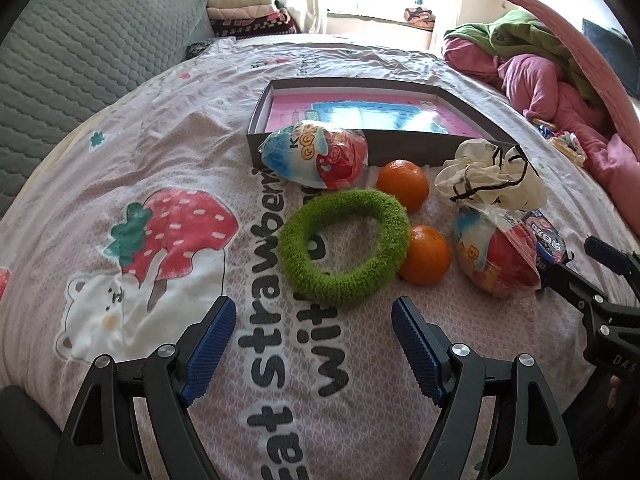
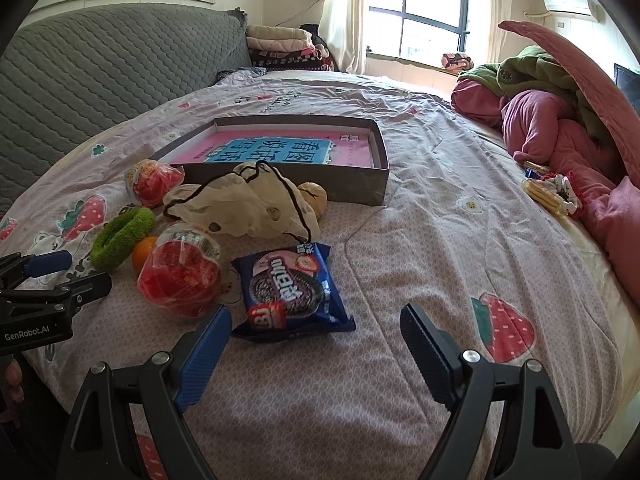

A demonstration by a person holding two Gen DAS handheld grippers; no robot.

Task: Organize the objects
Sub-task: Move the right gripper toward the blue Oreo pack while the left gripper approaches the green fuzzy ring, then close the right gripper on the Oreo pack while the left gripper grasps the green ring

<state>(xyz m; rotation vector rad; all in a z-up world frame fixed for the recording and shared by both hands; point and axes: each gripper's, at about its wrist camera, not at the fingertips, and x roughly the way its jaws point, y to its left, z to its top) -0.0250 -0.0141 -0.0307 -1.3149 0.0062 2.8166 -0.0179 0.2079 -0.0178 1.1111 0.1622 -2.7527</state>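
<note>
Two pairs of tongs hover low over a bed [image 2: 440,216] covered in a pink strawberry-print sheet. The left tongs [image 1: 312,322] are spread wide and hold nothing; just beyond their blue pads lies a green ring [image 1: 344,246] flat on the sheet. The right tongs [image 2: 316,330] are also spread wide and empty, with a blue cookie pack [image 2: 290,290] lying just ahead, between the fingers' line and a little to the left.

Touching the ring's right side is an orange [image 1: 426,254], and a second orange [image 1: 402,184] sits just behind the ring. Right of the near orange rests a wrapped egg toy [image 1: 496,256], red and white, beside the cookie pack. Behind it lies a crumpled cream pouch [image 1: 488,176] with a dark drawstring. A second egg toy [image 1: 316,154] leans against the near wall of a shallow grey box [image 2: 344,186]. The box is open and holds a pink book [image 2: 280,148] lying flat. Farther back are a grey quilted headboard [image 2: 100,68], folded blankets [image 2: 280,46], a heap of pink and green bedding [image 2: 560,112] and a window [image 2: 416,12].
</note>
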